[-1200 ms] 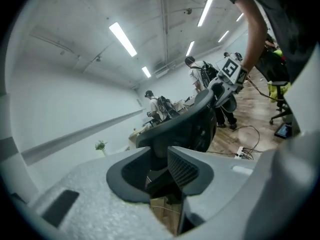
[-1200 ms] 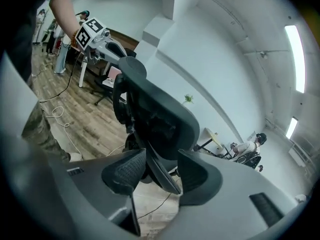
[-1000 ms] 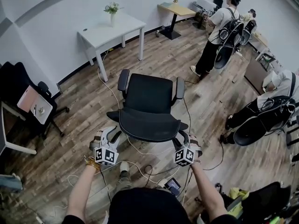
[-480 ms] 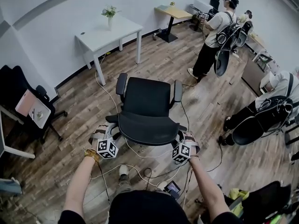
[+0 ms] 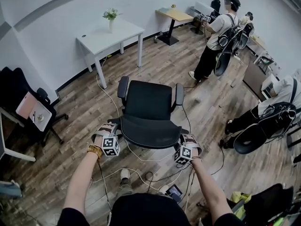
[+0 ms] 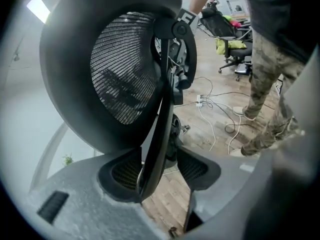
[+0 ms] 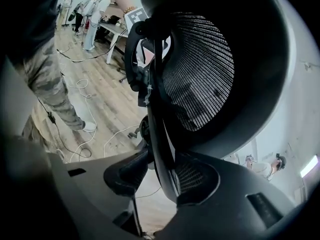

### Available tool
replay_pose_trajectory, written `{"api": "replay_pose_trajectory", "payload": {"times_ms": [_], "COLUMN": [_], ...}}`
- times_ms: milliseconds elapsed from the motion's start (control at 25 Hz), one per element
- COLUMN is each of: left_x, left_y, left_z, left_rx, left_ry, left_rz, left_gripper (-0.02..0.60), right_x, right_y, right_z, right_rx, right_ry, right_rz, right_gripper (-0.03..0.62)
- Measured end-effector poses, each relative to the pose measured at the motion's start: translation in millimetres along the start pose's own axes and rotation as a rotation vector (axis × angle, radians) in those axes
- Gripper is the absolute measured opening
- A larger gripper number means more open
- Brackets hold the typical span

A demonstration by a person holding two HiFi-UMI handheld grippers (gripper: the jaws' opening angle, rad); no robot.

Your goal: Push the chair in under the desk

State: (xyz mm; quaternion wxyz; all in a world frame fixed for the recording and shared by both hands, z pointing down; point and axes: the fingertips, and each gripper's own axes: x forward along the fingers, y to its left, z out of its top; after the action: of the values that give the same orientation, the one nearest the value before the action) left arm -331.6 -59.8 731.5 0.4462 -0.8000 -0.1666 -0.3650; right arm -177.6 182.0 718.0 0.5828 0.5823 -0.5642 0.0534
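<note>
The chair [image 5: 149,108] is seen facing the white desk [image 5: 109,32], well apart from it; its backrest [image 5: 148,134] edges are straddled, unclamped, by the left gripper [image 5: 109,130], jaws just widened, and the right gripper [image 5: 184,139], jaws just narrowed.

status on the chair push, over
Left hand-held gripper just opened, right hand-held gripper closing; chair back frame between each pair of jaws, unclamped. Not yet under the white desk. White cable on the floor between.

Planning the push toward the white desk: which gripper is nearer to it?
Left. The left gripper is at the chair edge toward the white desk; the right gripper is at the opposite edge.
</note>
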Motion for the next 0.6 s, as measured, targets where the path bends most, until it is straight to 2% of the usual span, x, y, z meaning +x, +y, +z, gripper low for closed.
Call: {"api": "replay_pose_trajectory", "payload": {"times_ms": [360,480,600], "left_x": [14.5,16.8,15.3], "left_y": [-1.2,-0.7,-0.7], "left_z": [0.2,-1.4,-0.9], "left_rx": [-0.023,-0.013,-0.03], "left_ry": [0.025,0.044,0.039], "left_rz": [-0.058,-0.076,-0.066], "left_gripper": [0.168,0.132,0.127], "right_x": [6.1,5.6,6.9], "right_y": [-1.4,-2.9,-2.1], "right_z": [-0.8,1.7,-1.4], "right_rx": [-0.031,-0.05,-0.065], "right_ry": [0.024,0.024,0.016], "right_rz": [0.019,0.023,0.008], "right_gripper": [0.149,0.126,0.121]}}
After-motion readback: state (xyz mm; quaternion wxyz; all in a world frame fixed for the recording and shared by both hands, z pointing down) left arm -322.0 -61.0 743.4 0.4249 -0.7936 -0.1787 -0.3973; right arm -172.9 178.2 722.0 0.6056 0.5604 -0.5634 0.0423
